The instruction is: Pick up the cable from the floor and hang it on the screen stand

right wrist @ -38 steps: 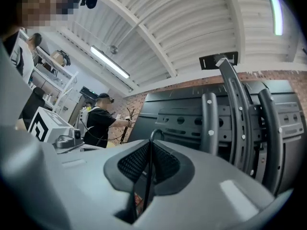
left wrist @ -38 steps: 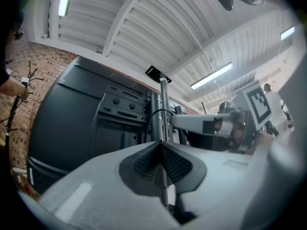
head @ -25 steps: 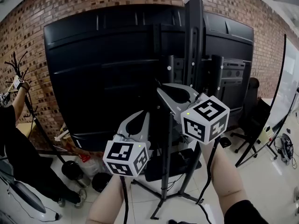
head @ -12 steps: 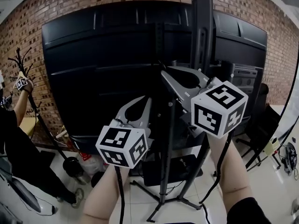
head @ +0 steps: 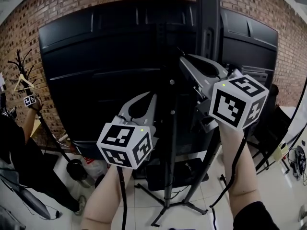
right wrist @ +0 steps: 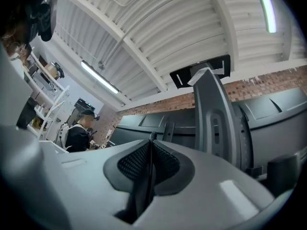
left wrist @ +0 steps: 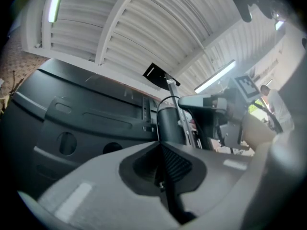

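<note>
The black cable (left wrist: 171, 195) is pinched between the shut jaws of my left gripper (left wrist: 159, 143); a thin loop of it rises past the tips. My right gripper (right wrist: 151, 137) is shut on another stretch of the cable (right wrist: 143, 186). In the head view both grippers are raised in front of the big screen's black back (head: 105, 66). The left gripper (head: 153, 96) is lower. The right gripper (head: 182, 59) is higher, close to the stand's upright post (head: 209, 23). Cable strands hang below the left arm (head: 123, 200) and the right arm (head: 233, 164).
The stand's black pole and splayed legs (head: 168, 195) reach the white tile floor. A person (head: 19, 147) stands at the far left beside a coat rack (head: 19, 73). An office chair (head: 268, 128) sits at the right. A brick wall is behind the screen.
Both grippers have risen, still shut on the cable. The right one went up and to the right, toward the post. The person at the left lowered an arm.
</note>
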Motion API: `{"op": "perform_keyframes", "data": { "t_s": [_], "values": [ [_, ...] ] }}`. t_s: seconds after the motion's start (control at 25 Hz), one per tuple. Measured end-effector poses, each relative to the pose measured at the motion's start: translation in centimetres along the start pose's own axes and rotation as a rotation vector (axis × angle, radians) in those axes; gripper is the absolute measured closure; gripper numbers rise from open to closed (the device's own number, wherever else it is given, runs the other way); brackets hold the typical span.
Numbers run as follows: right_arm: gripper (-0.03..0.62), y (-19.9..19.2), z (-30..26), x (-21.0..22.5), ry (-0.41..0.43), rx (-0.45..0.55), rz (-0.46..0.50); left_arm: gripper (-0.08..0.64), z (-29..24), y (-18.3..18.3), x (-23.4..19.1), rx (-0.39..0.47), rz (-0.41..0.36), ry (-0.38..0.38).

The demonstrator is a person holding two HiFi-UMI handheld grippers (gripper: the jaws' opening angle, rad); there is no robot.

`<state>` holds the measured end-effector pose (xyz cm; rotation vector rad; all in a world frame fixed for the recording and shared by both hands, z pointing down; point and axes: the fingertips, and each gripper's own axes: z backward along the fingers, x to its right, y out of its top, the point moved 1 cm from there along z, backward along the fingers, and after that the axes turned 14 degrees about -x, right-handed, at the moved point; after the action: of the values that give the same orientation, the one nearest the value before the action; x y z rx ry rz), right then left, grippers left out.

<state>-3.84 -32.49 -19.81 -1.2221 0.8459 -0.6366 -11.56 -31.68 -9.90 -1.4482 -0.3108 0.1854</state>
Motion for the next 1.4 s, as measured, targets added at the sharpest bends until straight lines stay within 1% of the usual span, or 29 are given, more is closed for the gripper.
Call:
{"op": "perform_keyframes", "data": {
  "t_s": [0.2,0.32,0.48,0.64,0.96,1.12,1.28,1.4],
  "values": [
    [0.568,-0.7,0.8,1.8,-0.043,0.02,-0.047,0.554,-0.5,0.1,0.1,0.002,-0.008,0.011],
    [0.566,-1.8,1.5,2.8,-0.065,0.031,-0.089,0.554,-0.6,-0.1,0.2,0.003,-0.009,0.019],
    [0.566,-4.5,2.1,3.2,-0.062,0.03,-0.166,0.554,-0.4,-0.3,0.5,0.02,-0.005,0.03],
    [0.566,-6.4,2.1,3.1,-0.061,0.021,-0.202,0.554,-0.1,0.0,0.6,0.037,-0.016,0.043],
    [0.566,-9.3,1.6,2.9,-0.066,0.001,-0.212,0.554,1.0,0.1,0.8,0.079,-0.03,0.079],
    [0.566,-10.7,1.5,2.4,-0.062,-0.009,-0.209,0.554,1.3,-0.1,1.3,0.087,-0.04,0.085],
    [0.566,-12.1,1.6,2.0,-0.05,-0.005,-0.216,0.554,2.1,0.2,1.7,0.112,-0.051,0.096],
    [0.566,-12.6,1.6,1.4,-0.039,0.014,-0.22,0.554,2.9,0.3,1.9,0.114,-0.041,0.107]
  ]
}}
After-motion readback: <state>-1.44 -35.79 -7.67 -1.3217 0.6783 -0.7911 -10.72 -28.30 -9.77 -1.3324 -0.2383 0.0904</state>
